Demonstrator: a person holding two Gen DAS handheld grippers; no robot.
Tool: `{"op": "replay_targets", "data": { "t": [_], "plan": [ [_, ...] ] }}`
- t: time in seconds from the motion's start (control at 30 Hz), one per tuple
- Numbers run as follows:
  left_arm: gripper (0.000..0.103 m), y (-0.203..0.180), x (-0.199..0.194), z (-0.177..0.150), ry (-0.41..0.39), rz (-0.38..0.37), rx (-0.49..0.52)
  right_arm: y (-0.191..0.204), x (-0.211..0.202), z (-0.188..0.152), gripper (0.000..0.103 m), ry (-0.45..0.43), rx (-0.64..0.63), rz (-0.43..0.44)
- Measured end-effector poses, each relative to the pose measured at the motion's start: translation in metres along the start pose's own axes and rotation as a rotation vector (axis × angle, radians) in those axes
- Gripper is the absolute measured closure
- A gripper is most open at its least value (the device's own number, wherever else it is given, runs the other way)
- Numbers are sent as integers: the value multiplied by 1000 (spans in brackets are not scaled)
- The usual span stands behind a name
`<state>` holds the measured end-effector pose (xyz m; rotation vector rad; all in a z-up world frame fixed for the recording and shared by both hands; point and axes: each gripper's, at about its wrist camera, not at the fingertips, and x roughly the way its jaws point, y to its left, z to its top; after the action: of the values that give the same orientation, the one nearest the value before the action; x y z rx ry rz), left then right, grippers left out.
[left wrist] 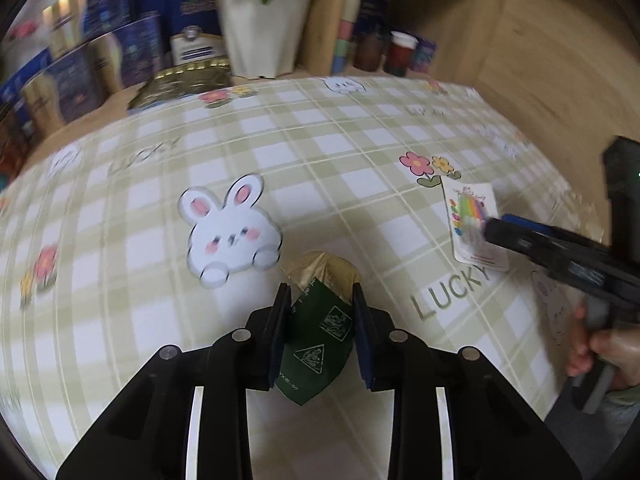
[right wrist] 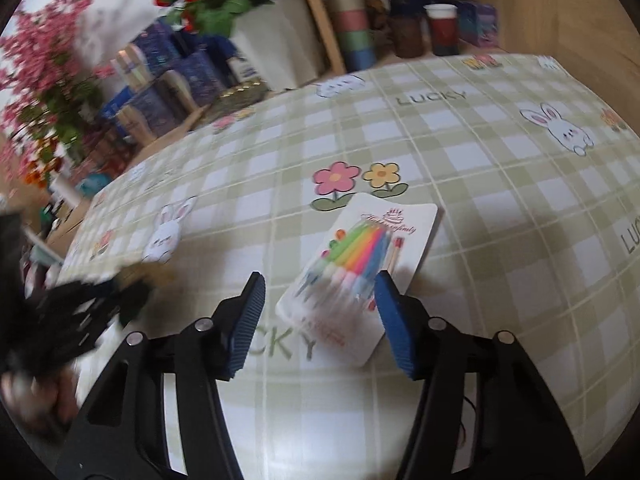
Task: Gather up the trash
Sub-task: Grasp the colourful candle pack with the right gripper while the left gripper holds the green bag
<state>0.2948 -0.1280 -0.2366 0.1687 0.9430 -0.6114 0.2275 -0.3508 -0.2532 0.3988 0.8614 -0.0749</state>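
A crumpled green and gold wrapper (left wrist: 316, 332) lies on the green checked tablecloth (left wrist: 320, 140). My left gripper (left wrist: 320, 292) is shut on it, a pad against each side. To its right lies a white card pack of coloured birthday candles (left wrist: 468, 208). In the right wrist view this candle pack (right wrist: 368, 236) sits between the pads of my right gripper (right wrist: 320, 280). That gripper is open, its right pad at the card's edge and its left pad clear of it. The left gripper (right wrist: 100, 300) shows as a dark blur at the left.
A white plant pot (left wrist: 264, 28), blue boxes (left wrist: 100, 60) and jars with stacked cups (left wrist: 404, 52) line the table's far edge. A wooden wall (left wrist: 540, 60) closes the right side. A person's hand (left wrist: 600, 352) holds the right gripper's handle.
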Motion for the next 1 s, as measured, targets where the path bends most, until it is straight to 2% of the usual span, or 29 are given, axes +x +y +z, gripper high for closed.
{"op": "replay_targets", "data": {
  "t": [0.17, 0.37, 0.47, 0.83, 0.9, 1.0],
  "plan": [
    [74, 11, -27, -27, -35, -15, -133, 12, 17, 3, 49, 10, -26, -130],
    [74, 27, -54, -49, -65, -9, -237, 24, 25, 3, 54, 4, -89, -276],
    [74, 33, -67, -58, -81, -3, -259, 24, 27, 2, 54, 1, -104, -318],
    [74, 35, -93, -82, -105, -8, -304, 12, 13, -5, 54, -17, -65, -344],
    [74, 36, -93, -85, -100, -8, -309, 4, 16, -6, 51, 5, -30, -309],
    [74, 37, -95, -91, -95, -9, -322, 7, 17, -7, 52, 9, -65, -324]
  ]
}}
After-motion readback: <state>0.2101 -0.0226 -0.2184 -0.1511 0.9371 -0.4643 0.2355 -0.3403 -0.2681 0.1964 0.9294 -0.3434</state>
